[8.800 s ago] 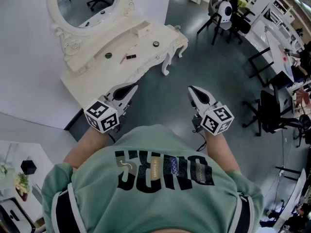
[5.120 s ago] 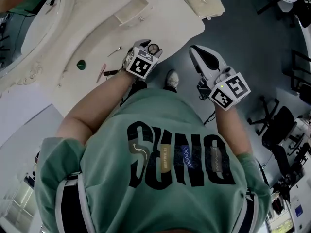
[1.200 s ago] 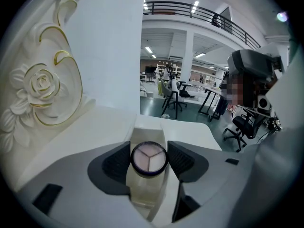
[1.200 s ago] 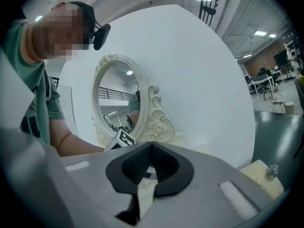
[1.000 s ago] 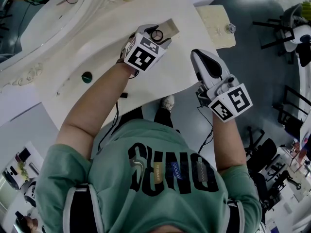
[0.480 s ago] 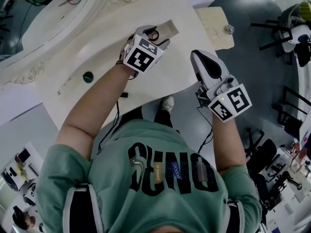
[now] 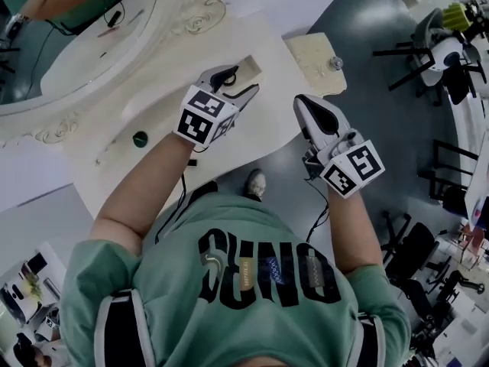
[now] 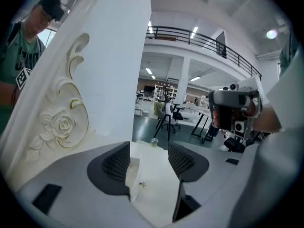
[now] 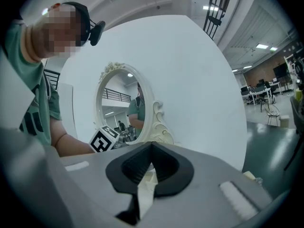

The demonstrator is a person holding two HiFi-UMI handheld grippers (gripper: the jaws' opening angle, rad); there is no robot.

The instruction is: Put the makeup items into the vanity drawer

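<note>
Compared with half a second ago, the round compact that was gripped in the left gripper (image 7: 243, 80) is no longer seen between its jaws. In the left gripper view these jaws (image 8: 148, 148) are spread apart and nothing is held between them. Only the small drawer (image 8: 134, 167) is seen in the gap below them, with its little knob (image 8: 141, 185). From the head view it cannot be told if the compact lies in the drawer (image 7: 250, 67), because the gripper covers most of it.

This drawer stands open on the cream vanity top (image 7: 153, 105), close to the carved frame of the mirror (image 7: 69, 44), and the left gripper is held just over it. A green round item (image 7: 140, 138) lies on the vanity top, well apart from the drawer, at the left of the left forearm. A small dark item (image 7: 192, 161) is seen near the front edge of the top, just beside the same forearm.

The right gripper (image 7: 306, 104) is held beyond the right edge of the vanity top, over the grey floor, well apart from the drawer. Its jaws (image 9: 152, 146) are pressed together at the tips and nothing is grasped in them. In the right gripper view the mirror (image 9: 121, 103) is seen behind the jaws.

A separate cream piece (image 7: 309, 48) with a small round thing (image 7: 334, 63) on it stands to the right of the vanity. Office chairs (image 7: 447, 60) are seen on the floor farther away.
</note>
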